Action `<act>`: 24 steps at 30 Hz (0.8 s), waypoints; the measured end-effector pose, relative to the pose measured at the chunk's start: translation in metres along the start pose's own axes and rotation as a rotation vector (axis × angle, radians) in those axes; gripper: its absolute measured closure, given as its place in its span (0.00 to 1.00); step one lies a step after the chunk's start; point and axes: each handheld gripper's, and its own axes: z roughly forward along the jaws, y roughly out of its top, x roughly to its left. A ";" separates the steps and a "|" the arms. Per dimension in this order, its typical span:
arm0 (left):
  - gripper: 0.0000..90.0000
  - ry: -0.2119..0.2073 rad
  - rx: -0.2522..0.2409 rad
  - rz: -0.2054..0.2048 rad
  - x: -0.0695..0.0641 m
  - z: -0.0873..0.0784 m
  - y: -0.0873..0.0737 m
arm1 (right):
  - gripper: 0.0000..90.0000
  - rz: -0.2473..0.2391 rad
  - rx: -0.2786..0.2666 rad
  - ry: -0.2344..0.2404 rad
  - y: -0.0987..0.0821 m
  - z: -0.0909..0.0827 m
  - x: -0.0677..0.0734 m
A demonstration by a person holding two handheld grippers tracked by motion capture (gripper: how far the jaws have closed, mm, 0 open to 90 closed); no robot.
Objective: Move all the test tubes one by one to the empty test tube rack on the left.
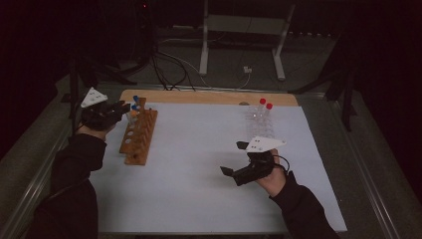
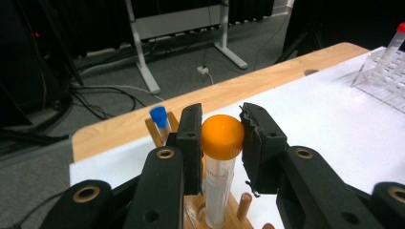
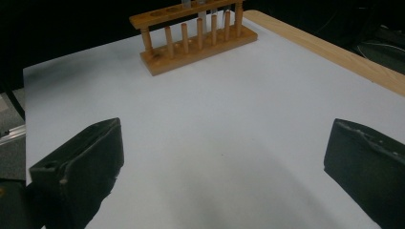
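Left gripper view: the left gripper [image 2: 222, 143] is clamped on the orange cap of an orange-capped tube [image 2: 219, 167], which stands upright with its lower end in the wooden rack [image 2: 236, 212]. A blue-capped tube [image 2: 160, 121] stands in the same rack just behind the near jaw. The high view confirms neither the cap colour nor the grip; there the gripper body covers the held tube.

High view: the wooden rack [image 1: 139, 133] lies near the left edge of the white table sheet [image 1: 199, 189], its far end towards the far-left corner. The left gripper [image 1: 124, 107] sits at that far end, with blue caps showing just beside it. A clear plastic rack [image 1: 260, 124] stands near the far-right part of the sheet and holds two red-capped tubes [image 1: 265, 110], side by side at its far end. The left gripper view shows one corner of this clear rack and one red cap at its right margin.

Right gripper view: the right gripper [image 3: 224, 157] has its jaws spread wide with nothing but bare sheet between them; it looks across the sheet at the wooden rack [image 3: 191, 36], most of whose holes are vacant.

Hand pose: the left hand [image 1: 92, 127] reaches in level from the left edge. The right hand [image 1: 273, 177] holds the right gripper [image 1: 235, 158] low over the near-right part of the sheet, pointing left, well apart from both racks.
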 end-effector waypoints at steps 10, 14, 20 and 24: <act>0.80 0.001 0.037 -0.034 0.002 0.014 -0.022 | 0.01 0.002 -0.011 0.001 0.000 -0.001 0.000; 0.80 -0.005 0.041 -0.050 0.004 0.017 -0.029 | 0.01 0.003 -0.010 0.004 -0.001 -0.001 -0.001; 0.80 -0.008 0.038 -0.064 0.004 0.022 -0.037 | 0.01 0.002 -0.010 0.007 -0.001 -0.002 -0.001; 0.80 -0.011 0.037 -0.065 0.003 0.025 -0.041 | 0.01 0.002 -0.011 0.008 -0.001 -0.002 0.000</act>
